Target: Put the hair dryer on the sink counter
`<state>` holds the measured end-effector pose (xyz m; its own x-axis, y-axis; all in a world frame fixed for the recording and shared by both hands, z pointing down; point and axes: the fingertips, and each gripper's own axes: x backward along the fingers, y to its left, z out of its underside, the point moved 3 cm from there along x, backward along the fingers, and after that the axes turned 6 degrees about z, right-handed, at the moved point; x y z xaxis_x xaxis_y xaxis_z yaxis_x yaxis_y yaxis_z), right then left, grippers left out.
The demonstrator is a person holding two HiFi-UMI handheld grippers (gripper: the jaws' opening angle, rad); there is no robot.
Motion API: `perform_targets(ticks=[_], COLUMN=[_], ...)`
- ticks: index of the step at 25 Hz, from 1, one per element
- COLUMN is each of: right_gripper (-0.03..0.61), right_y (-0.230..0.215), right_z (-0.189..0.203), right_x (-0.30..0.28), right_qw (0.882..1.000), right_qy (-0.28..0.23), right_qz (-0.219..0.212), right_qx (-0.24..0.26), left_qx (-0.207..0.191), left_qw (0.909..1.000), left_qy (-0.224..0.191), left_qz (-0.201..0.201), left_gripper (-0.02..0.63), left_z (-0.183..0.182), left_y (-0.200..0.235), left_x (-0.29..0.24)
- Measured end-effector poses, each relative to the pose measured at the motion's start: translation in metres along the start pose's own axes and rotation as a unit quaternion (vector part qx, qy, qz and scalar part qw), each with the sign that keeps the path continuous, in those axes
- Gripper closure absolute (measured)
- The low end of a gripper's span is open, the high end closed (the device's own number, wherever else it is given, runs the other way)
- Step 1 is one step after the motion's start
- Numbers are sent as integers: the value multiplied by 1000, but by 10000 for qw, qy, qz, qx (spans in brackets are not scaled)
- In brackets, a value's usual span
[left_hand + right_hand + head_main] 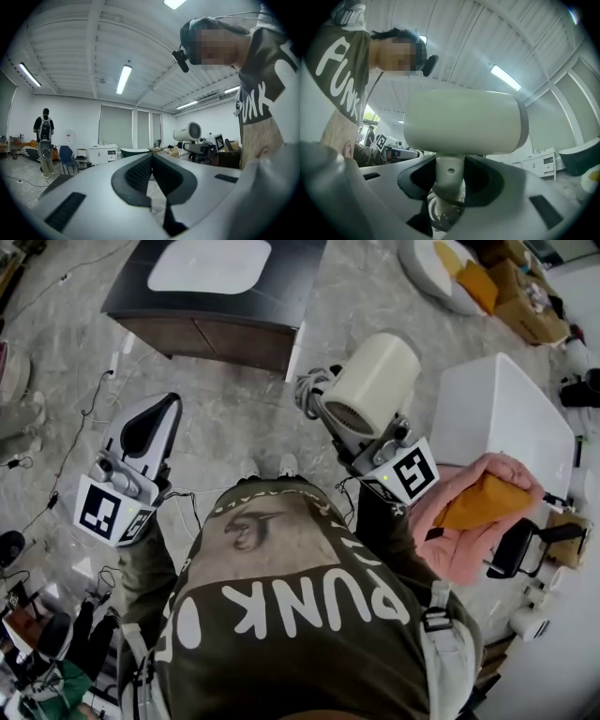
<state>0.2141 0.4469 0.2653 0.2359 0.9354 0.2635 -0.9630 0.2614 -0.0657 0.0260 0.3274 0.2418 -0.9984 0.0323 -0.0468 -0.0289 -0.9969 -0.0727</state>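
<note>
My right gripper [345,430] is shut on the handle of a cream hair dryer [373,382], which it holds up at chest height; the coiled cord [309,390] hangs beside it. In the right gripper view the dryer's barrel [461,122] fills the middle and its handle [449,171] is clamped between the dark pads. The sink counter [272,310], a dark cabinet with a white basin [211,263], stands on the floor ahead. My left gripper [169,402] is shut and holds nothing, its tips meeting in its own view [152,157], where the hair dryer [188,132] shows far right.
A white box [502,413] stands to the right, with a pink cloth [464,521] and an orange item [483,501] in front of it. Cables [80,427] run over the floor at the left. A person with a backpack [44,140] stands far off, near a white cabinet [104,153].
</note>
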Motion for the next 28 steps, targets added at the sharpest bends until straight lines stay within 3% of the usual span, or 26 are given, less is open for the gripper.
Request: perform_targets(ticks=[9,16,20,28], right_gripper=[419,419,419,419], right_y=[-17,-8,-11,-11], right_z=[19,52,85,149], right_x=[-55,-131,-203,-406], right_qw=[9971,9918,9912,9917], right_qy=[25,180,297,578], right_qz=[-737,-1240,-1266,-1142], right_qx=[-209,-255,-229,-126], left_qx=[82,154,187,153], left_qw=[9959,9907,9899,9907], left_qy=[241,249,205,137], left_qz=[-867,-1325,-1391,-1345], left_gripper=[612,612,612,612], left_z=[14,30,51,69], left_y=[18,87,162,370], left_x=[22,60,81,140])
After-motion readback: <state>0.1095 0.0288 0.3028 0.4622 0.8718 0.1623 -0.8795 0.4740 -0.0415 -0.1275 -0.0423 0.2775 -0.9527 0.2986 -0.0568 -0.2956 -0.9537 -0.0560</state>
